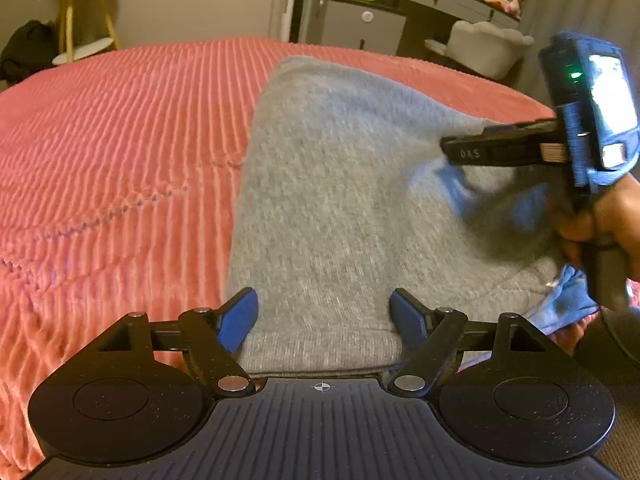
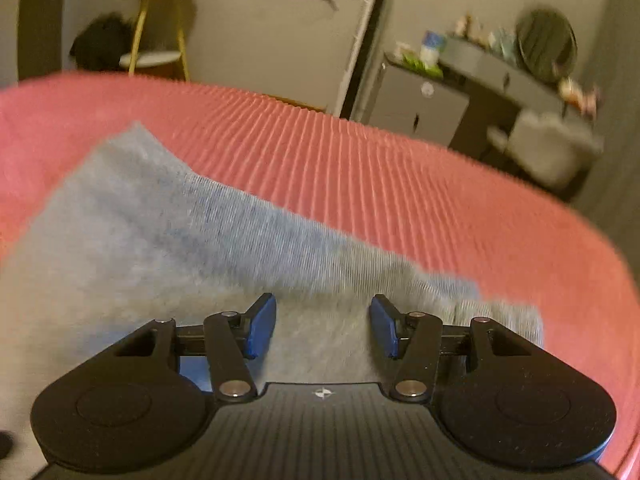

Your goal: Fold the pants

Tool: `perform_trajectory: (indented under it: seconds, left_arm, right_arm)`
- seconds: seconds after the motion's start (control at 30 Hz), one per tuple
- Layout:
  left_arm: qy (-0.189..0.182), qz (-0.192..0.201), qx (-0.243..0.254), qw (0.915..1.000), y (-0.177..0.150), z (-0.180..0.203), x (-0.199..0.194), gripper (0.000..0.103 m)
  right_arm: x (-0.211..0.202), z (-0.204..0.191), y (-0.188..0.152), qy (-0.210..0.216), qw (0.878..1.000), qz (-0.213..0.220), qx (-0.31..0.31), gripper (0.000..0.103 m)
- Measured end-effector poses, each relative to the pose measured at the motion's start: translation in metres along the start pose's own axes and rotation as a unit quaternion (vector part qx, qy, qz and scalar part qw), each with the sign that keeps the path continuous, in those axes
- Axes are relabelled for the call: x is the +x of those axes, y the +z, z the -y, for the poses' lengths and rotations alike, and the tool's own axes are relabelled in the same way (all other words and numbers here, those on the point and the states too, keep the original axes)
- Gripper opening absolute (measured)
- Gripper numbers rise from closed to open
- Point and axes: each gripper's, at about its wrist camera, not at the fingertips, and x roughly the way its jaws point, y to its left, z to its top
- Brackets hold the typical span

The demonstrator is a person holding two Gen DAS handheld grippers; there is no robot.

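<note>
Now both the left tool (image 1: pixel 324 314) and right tool (image 2: pixel 323 326) gape wide, holding nothing, over grey pants (image 1: pixel 340 184) on the pink bed (image 1: pixel 120 140).

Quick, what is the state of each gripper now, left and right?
Left gripper: open, holding nothing, over the gray pants.
Right gripper: open, holding nothing, over the same pants.

Each hand-held gripper (image 1: pixel 324 316) (image 2: pixel 323 326): black ribbed body, 2 blue pads (image 1: pixel 238 318), silver screws.
</note>
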Motion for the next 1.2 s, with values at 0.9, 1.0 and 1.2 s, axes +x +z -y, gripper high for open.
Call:
perform_trajectory:
  seconds: [0.9,1.0,1.2]
  left_arm:
    - [0.068,0.011,0.012,0.9975,0.138,0.007,0.081,0.081]
    - [0.057,0.01,0.002,0.9983,0.13,0.002,0.077,0.081]
    - [0.03,-0.013,-0.005,0.9995,0.098,-0.014,0.053,0.08]
  right_arm:
    - [-0.052,0.139,-0.107,0.117,0.91,0.009,0.398,0.058]
    - [-0.057,0.136,-0.104,0.107,0.918,0.013,0.381,0.055]
    - [-0.077,0.146,-0.097,0.135,0.915,0.014,0.379,0.055]
